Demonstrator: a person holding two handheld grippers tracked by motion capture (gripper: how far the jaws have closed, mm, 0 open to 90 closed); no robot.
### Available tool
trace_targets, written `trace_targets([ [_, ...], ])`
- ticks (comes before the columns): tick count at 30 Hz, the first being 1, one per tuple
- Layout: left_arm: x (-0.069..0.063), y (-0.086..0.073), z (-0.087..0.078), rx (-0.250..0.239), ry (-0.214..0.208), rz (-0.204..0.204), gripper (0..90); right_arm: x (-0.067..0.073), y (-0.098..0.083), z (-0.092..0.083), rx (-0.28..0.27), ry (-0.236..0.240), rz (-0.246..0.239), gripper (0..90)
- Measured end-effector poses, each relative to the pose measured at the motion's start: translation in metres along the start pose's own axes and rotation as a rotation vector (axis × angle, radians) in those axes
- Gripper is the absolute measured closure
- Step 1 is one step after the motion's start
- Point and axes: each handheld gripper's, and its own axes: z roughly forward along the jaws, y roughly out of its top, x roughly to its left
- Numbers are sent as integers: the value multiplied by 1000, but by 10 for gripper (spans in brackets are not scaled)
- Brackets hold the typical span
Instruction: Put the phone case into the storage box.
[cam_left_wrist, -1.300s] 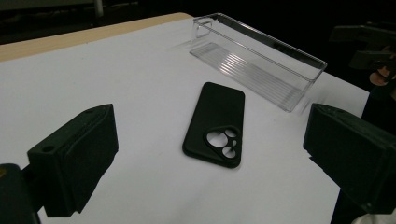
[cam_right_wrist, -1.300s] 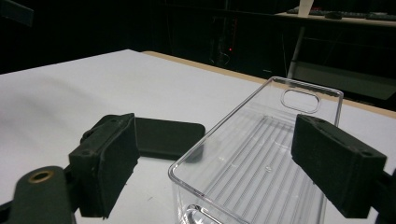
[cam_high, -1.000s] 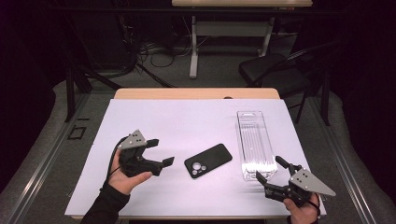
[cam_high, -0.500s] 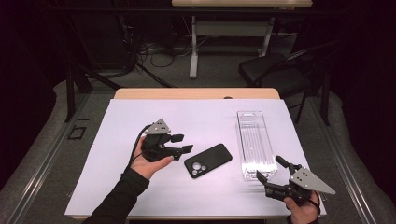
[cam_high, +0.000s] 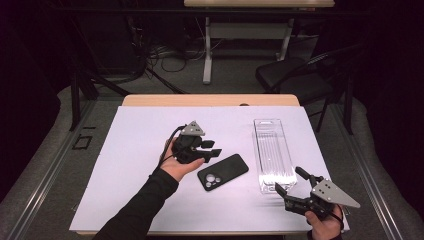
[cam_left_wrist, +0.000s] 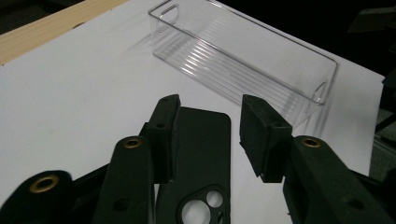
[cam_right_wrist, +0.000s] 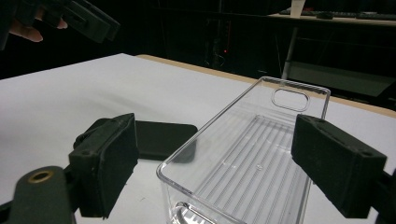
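Now, step in hand: the left gripper (cam_high: 209, 148) is reaching for the black phone case (cam_high: 223, 171), and its jaws have just been closing toward it.
Left gripper state: in the left gripper view the 2 pads (cam_left_wrist: 166, 132) are standing part-spread, 1 on each side of the case's long edges; they are looking apart from it, though the left pad is sitting so near the edge that I cannot rule out contact.
Right gripper state: the right gripper (cam_high: 289, 189) is waiting with its jaws spread wide, holding nothing, at the near right corner of the white surface (cam_high: 130, 165).
Phone case place: it is lying flat, camera cut-outs toward the near edge, about the middle of the surface and slightly toward the near edge.
Clear tray place: the empty clear tray (cam_high: 272, 154) is lying on the right half, its long sides running from near edge to far edge, just beside the case but apart from it; its near end is sitting between the right gripper's jaws.
Next move, as I judge it: the left jaws are needing to finish closing squarely on both long edges, then lift the case and carry it rightward over the tray wall.
Care needed: the case is thin and flat, so a shallow grip is risking a slip.
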Motion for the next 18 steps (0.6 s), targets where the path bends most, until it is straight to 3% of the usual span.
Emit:
trace_targets([
  [18, 1, 8, 56, 93, -29, 15, 865, -3, -1, 0, 1, 1, 6, 141],
])
